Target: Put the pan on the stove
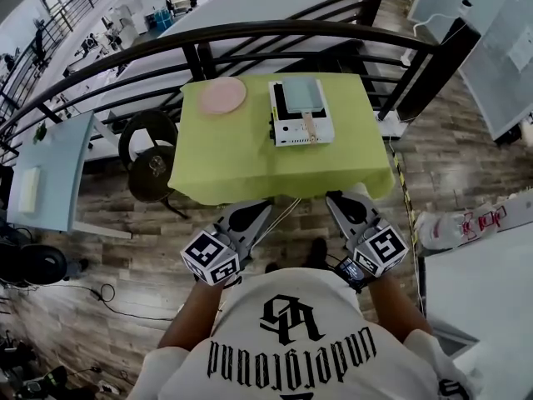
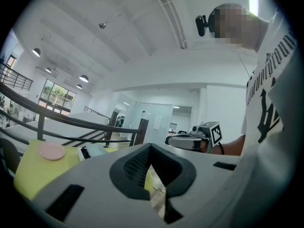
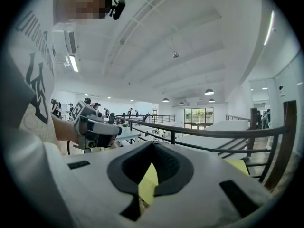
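A square grey pan [image 1: 300, 92] with a wooden handle [image 1: 311, 126] lies on the white stove [image 1: 290, 133], at the far right of the green-clothed table [image 1: 250, 157]. My left gripper [image 1: 258, 211] and right gripper [image 1: 341, 200] hang side by side at the table's near edge, close to my body and well short of the pan. Both are shut with nothing between the jaws. From the left gripper view its jaws [image 2: 151, 148] point level over the cloth, with the stove [image 2: 86, 152] small and far to the left. The right gripper [image 3: 152, 146] likewise holds nothing.
A pink plate [image 1: 221, 96] sits at the table's far left corner. A dark curved railing [image 1: 250, 36] runs behind the table. A black stool [image 1: 150, 152] stands left of it, a pale desk [image 1: 50, 173] further left, and a white table [image 1: 483, 307] at my right.
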A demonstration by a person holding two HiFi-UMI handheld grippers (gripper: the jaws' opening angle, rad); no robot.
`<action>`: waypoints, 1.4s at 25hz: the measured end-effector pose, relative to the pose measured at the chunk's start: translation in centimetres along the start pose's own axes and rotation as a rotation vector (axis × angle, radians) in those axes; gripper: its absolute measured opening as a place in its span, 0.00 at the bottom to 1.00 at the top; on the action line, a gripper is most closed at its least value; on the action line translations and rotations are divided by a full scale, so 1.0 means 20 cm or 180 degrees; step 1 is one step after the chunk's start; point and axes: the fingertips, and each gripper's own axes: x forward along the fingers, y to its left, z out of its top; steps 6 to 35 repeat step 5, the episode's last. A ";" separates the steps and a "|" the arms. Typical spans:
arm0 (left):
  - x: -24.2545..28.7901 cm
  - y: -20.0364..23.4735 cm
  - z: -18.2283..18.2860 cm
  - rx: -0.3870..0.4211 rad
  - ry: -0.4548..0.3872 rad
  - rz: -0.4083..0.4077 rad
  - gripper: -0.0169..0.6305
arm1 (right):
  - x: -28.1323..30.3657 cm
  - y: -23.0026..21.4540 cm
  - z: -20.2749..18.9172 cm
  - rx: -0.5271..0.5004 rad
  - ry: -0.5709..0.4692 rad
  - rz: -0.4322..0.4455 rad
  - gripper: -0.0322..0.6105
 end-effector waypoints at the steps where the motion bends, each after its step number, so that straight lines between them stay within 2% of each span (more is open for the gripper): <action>1: 0.00 0.00 -0.01 -0.0002 -0.0006 -0.0002 0.03 | 0.00 0.00 0.00 -0.0008 0.0006 -0.0001 0.05; 35: -0.01 0.01 -0.03 0.0004 -0.0014 -0.0013 0.03 | 0.00 0.01 -0.01 -0.0044 0.0009 -0.0002 0.05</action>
